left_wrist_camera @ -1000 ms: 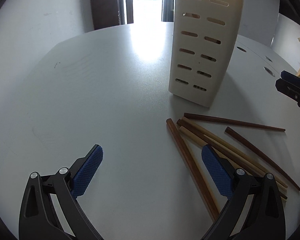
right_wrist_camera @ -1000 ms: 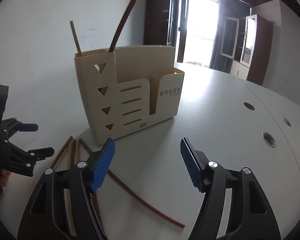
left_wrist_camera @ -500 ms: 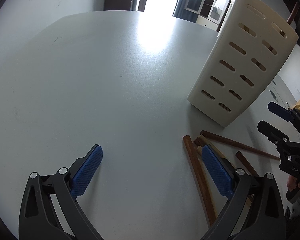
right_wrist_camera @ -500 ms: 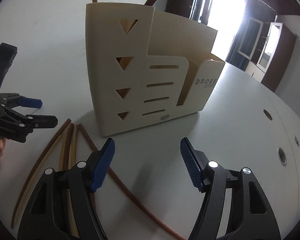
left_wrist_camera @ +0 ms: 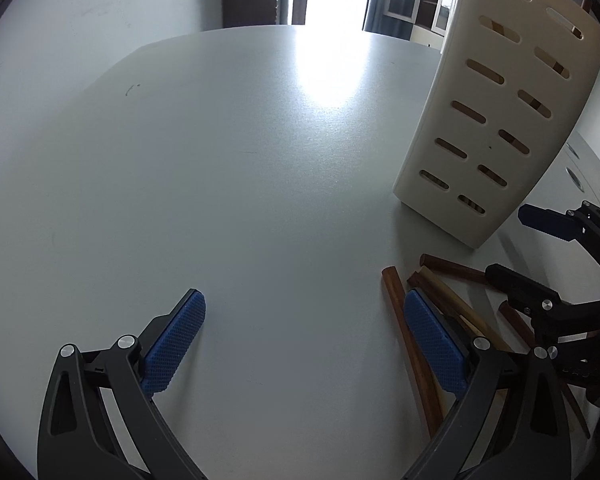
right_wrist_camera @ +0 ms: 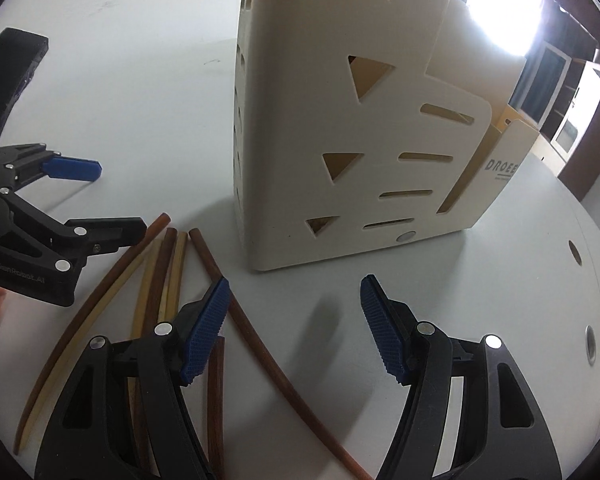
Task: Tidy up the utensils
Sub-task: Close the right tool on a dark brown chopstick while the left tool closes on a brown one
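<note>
Cream slotted plastic utensil holder point(right_wrist_camera: 340, 128), loose brown and tan wooden chopsticks point(right_wrist_camera: 168, 264) beside it.
Left gripper point(left_wrist_camera: 300, 336) and right gripper point(right_wrist_camera: 296, 328): both agape, empty, poised to collect.

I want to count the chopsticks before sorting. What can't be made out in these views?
- Loose chopsticks: lower ends hidden by the right gripper; in the left wrist view the left gripper covers them.
- Holder: top cut off by the frame edge; contents show only through slots.
</note>
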The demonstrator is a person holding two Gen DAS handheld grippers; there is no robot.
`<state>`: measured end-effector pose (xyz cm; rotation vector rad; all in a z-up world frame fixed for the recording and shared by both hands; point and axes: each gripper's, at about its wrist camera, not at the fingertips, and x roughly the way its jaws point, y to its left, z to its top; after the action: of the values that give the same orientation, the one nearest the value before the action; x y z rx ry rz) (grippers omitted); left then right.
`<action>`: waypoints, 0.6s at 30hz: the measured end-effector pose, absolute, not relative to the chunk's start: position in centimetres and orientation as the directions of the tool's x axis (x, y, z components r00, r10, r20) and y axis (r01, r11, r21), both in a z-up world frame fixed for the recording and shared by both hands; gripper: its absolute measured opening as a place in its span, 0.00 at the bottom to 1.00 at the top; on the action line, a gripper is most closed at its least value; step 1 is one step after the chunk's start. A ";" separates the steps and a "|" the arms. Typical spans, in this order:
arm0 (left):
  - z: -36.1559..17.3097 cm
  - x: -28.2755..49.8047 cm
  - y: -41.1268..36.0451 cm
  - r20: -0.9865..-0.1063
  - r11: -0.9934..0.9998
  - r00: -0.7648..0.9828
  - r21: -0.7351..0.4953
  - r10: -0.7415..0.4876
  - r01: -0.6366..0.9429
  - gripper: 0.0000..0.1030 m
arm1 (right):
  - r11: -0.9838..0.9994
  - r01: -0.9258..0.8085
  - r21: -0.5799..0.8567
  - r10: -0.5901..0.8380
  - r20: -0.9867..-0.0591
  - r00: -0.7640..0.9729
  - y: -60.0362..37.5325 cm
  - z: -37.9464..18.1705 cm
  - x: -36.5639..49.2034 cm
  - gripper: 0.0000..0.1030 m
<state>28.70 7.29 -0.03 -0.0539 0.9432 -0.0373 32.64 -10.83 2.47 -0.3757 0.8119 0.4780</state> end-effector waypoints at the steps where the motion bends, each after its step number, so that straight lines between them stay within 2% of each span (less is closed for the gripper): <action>1: 0.0 28.7 7.4 -0.808 0.998 0.586 -0.065 -0.054 0.002 0.94 | 0.830 -0.542 -0.136 0.261 -0.763 0.592 -10.7 2.5 32.6 0.65; 5: 0.1 28.5 7.7 -0.804 0.995 0.589 -0.101 -0.080 -0.003 0.94 | 0.821 -0.554 -0.138 0.260 -0.774 0.578 -10.0 2.1 32.0 0.64; 9: 0.1 28.5 7.1 -0.801 0.996 0.593 -0.082 -0.086 0.034 0.94 | 0.822 -0.549 -0.150 0.248 -0.774 0.583 -9.9 2.2 31.8 0.63; 13: 0.0 28.8 6.1 -0.804 0.996 0.589 -0.048 -0.080 0.070 0.94 | 0.821 -0.560 -0.111 0.273 -0.784 0.557 -9.1 2.5 30.3 0.46; 14: 0.1 28.7 6.0 -0.804 0.996 0.589 -0.047 -0.081 0.073 0.93 | 0.821 -0.559 -0.116 0.269 -0.785 0.559 -8.9 2.6 30.0 0.35; 15: 0.1 28.8 6.1 -0.806 0.996 0.587 -0.043 -0.078 0.073 0.93 | 0.823 -0.553 -0.130 0.256 -0.784 0.565 -8.7 2.6 29.7 0.30; 16: 0.1 28.8 6.1 -0.806 0.997 0.587 -0.042 -0.076 0.072 0.93 | 0.822 -0.553 -0.139 0.249 -0.784 0.568 -9.0 2.8 29.5 0.20; 17: 0.2 28.8 6.2 -0.805 0.996 0.588 -0.043 -0.077 0.072 0.93 | 0.818 -0.558 -0.141 0.250 -0.786 0.566 -8.9 2.9 29.3 0.14; 18: 0.3 28.8 6.3 -0.805 0.996 0.588 -0.045 -0.079 0.071 0.93 | 0.816 -0.558 -0.149 0.243 -0.787 0.567 -8.8 2.9 29.0 0.13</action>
<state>28.76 6.35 0.28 -0.0084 0.9379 -0.0874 29.00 -8.84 2.93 -0.4089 0.8459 0.4866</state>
